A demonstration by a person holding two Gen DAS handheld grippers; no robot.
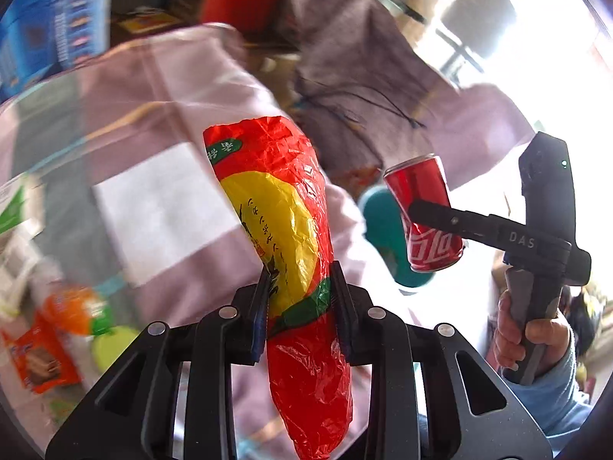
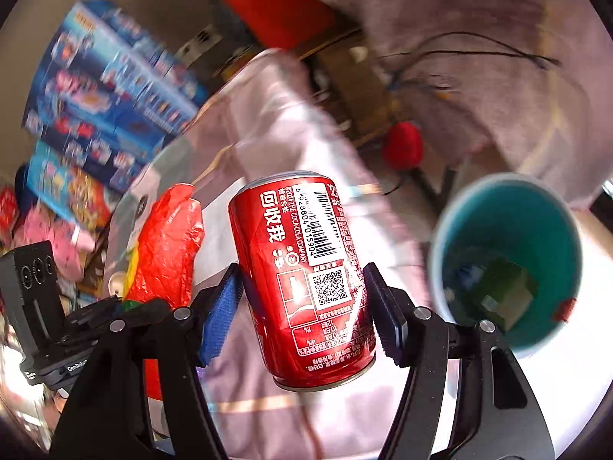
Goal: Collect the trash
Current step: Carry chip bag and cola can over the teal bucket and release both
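Observation:
My left gripper [image 1: 299, 299] is shut on a crumpled red and yellow plastic wrapper [image 1: 283, 230] and holds it in the air. The wrapper also shows in the right wrist view [image 2: 168, 253], at the left. My right gripper [image 2: 302, 303] is shut on a red Coca-Cola can [image 2: 306, 276], held upright above the cloth. In the left wrist view the can [image 1: 425, 211] and the right gripper [image 1: 433, 211] are to the right of the wrapper. A teal trash bin [image 2: 509, 207] stands just right of the can, with some scraps inside. It shows partly behind the can in the left wrist view [image 1: 379, 222].
A pale pink cloth [image 1: 172, 88] covers the table. An orange snack packet [image 1: 38, 360], an orange bottle [image 1: 72, 306] and a green lid [image 1: 111, 345] lie at lower left. Blue boxes [image 2: 107, 88] are stacked at the back left. A red object [image 2: 402, 145] sits behind.

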